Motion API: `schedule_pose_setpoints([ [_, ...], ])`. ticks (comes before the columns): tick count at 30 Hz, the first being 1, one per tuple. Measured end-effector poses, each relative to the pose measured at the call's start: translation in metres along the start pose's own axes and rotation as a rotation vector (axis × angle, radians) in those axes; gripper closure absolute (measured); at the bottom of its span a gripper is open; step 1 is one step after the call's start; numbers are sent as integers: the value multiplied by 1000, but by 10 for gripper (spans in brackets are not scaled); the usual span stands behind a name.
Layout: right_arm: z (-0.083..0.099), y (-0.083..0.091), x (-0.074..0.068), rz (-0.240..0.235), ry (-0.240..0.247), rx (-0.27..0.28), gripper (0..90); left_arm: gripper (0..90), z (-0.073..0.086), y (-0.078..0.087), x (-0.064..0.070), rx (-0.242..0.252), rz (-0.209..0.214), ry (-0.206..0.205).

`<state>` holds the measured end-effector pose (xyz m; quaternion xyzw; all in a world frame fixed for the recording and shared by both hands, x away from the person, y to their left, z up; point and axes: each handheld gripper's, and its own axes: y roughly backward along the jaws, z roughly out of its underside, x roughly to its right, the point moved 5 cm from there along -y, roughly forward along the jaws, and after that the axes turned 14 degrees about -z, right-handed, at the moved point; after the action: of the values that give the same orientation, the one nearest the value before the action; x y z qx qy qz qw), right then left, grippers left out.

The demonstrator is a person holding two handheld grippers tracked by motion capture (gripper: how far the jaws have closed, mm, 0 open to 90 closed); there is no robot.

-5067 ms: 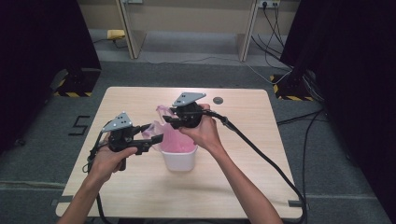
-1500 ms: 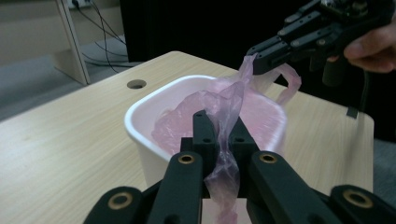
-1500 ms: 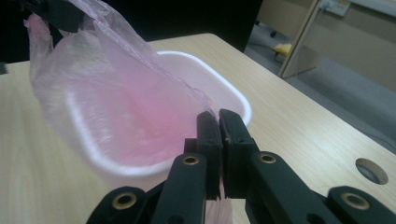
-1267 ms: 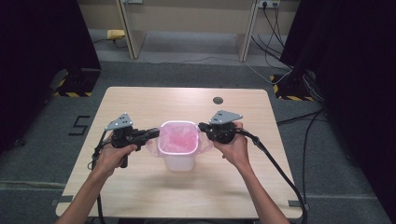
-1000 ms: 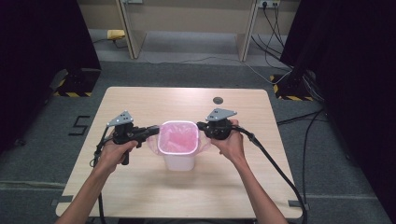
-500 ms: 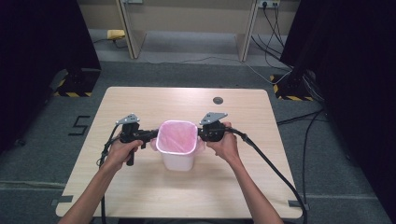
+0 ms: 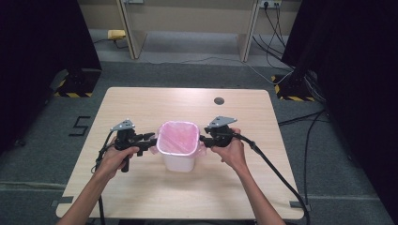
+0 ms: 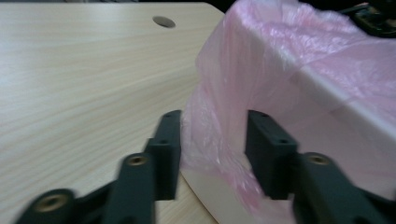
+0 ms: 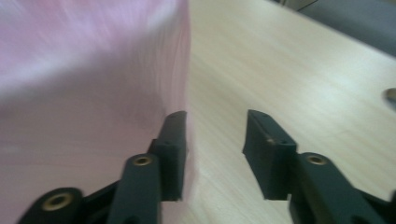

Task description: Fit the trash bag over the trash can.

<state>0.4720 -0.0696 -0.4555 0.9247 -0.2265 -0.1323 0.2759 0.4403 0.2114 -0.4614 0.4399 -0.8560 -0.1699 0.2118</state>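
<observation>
High view above the person's side, facing forward-down, gripper views close, all sharing the pink-lined bin (image 7: 178, 140).

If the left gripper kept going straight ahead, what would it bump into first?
Most likely the pink bag. In the left gripper view, a loose fold of it already hangs between the open jaws of the left gripper, with the white bin just behind.

Floor mark: I read a black "5" (image 7: 82, 125) on the grey floor left of the table (image 7: 141, 101).
Other text: I can read none.
</observation>
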Motion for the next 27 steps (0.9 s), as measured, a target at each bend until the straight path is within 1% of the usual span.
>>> schedule_pose_setpoints([
  [2,-6,14,-6,0,-15,38,504,473,-1,7,1,2,-8,5],
  [4,-10,25,-13,-4,-19,63,493,425,0,14,3,3,-18,15],
  [5,-10,29,-18,-8,-17,66,484,409,1,18,3,6,-24,18],
  [8,-2,37,-30,-25,3,51,477,391,5,29,3,28,-37,25],
  [10,7,40,-39,-45,30,37,477,409,7,38,4,52,-40,4],
  [12,16,41,-46,-64,43,20,473,436,8,46,6,74,-28,-16],
  [14,23,39,-53,-89,65,9,472,463,11,50,11,98,-21,-44],
  [15,26,37,-56,-94,76,-3,461,471,12,51,15,114,-12,-68],
  [16,29,35,-59,-91,94,-18,451,493,14,51,19,125,3,-91],
  [17,30,33,-61,-87,114,-29,451,494,16,51,23,130,15,-111],
  [19,30,29,-65,-96,133,-24,452,493,19,49,31,135,19,-176],
  [20,30,28,-66,-101,135,-24,467,488,21,47,33,132,20,-205],
  [21,31,27,-65,-103,142,-29,501,482,21,45,36,130,23,-222],
  [23,34,25,-63,-104,157,-56,557,476,24,40,40,121,32,-250],
  [25,37,23,-63,-112,169,-78,625,478,26,36,42,108,25,-281],
  [27,38,20,-64,-134,185,-78,706,549,28,32,44,100,18,-310],
])
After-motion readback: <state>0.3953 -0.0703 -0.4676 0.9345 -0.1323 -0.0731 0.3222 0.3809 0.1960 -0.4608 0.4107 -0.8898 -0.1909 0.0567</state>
